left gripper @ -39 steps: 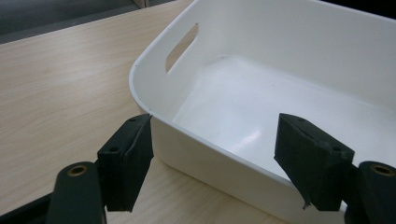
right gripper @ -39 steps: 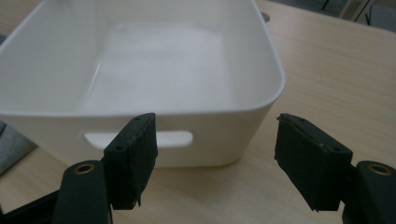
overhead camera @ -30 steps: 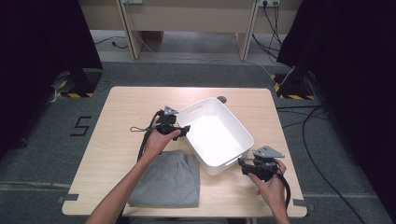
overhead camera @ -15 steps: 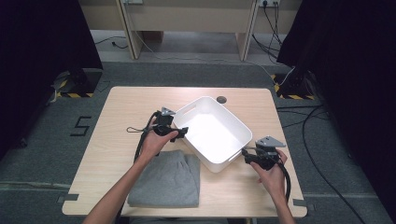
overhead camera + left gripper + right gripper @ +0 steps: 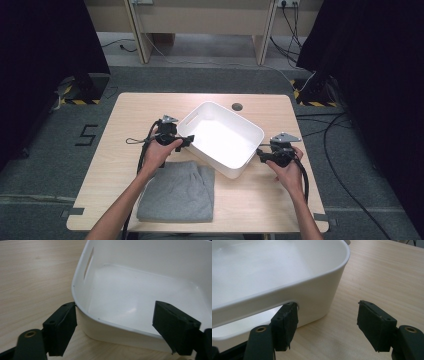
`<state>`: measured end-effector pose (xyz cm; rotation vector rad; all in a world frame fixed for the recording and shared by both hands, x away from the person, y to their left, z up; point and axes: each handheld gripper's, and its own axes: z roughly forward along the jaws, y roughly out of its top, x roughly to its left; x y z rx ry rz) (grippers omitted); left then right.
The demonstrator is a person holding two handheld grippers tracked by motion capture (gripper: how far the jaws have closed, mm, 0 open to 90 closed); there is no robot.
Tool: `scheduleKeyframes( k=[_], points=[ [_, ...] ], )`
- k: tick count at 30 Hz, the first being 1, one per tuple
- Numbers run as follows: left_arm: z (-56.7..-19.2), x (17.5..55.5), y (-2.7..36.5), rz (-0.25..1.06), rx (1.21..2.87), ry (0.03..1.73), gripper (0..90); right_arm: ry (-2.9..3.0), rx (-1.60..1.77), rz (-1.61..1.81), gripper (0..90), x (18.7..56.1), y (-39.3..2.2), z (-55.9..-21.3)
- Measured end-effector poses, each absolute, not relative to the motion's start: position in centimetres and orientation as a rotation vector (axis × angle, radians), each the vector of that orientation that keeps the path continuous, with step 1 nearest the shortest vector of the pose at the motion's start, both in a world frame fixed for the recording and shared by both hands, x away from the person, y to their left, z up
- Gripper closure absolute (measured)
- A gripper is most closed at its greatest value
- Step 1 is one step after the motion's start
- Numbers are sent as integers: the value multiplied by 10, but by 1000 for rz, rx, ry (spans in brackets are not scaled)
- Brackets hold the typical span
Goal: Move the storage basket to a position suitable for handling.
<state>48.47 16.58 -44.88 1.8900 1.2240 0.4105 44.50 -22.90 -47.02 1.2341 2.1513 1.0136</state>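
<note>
White rectangular plastic bin (image 5: 220, 140) sits tilted at the centre of the light wooden surface (image 5: 125, 115). Left tool (image 5: 186, 140) straddles the bin's near-left rim, jaws spread, having just closed somewhat, without pinching. Right tool (image 5: 260, 153) stands spread at the bin's right end, one jaw at the handle slot. Folded grey cloth (image 5: 177, 192) lies just beside the bin.

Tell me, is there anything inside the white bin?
No, the high view shows the bin with a bare white bottom, and the grey cloth lies outside it on the table.
</note>
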Motion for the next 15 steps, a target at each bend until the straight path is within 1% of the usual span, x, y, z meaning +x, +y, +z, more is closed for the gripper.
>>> scheduleKeyframes(
  k=[2,3,4,5,8,15],
  points=[
    [-449,493,170,441,1910,1241,269,2157,1236,1014,335,449,-230,-470],
    [-452,502,175,435,1887,1281,271,2156,1242,1021,336,452,-231,-470],
    [-452,502,175,435,1887,1281,274,2156,1242,1021,336,452,-231,-470],
    [-454,506,180,396,1874,1303,262,2155,1242,1020,336,455,-232,-470],
    [-453,504,181,396,1882,1299,259,2160,1249,1031,334,456,-233,-471],
    [-450,487,178,459,1948,1233,277,2165,1243,1027,331,473,-232,-471]
  ],
)
